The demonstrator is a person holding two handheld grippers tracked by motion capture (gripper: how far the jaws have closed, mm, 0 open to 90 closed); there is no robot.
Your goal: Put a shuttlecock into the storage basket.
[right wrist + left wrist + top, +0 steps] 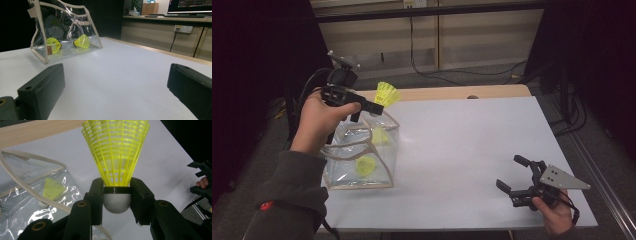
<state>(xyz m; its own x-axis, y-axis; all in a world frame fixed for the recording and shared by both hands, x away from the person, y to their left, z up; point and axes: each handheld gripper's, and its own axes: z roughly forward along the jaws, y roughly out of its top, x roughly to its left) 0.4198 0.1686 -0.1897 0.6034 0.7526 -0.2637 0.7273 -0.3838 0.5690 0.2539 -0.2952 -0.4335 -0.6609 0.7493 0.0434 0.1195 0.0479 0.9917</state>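
Note:
My left gripper [377, 106] is shut on a yellow shuttlecock [388, 94] and holds it in the air just above the far edge of a clear plastic bag [362, 155] with beige trim. In the left gripper view the jaws clamp the white cork [117, 202] and the yellow skirt [116, 150] points up and away. Two more yellow shuttlecocks [366, 165] [379, 135] lie inside the bag, one of which [52, 188] shows through the plastic. My right gripper [514, 172] rests open near the table's front right, with nothing between its jaws.
The white table top [462, 135] stretches between the bag and the right gripper. In the right gripper view the bag [65, 27] stands at the far left with both shuttlecocks [53, 43] [82, 41] inside. Cables and a wooden wall panel lie beyond the table.

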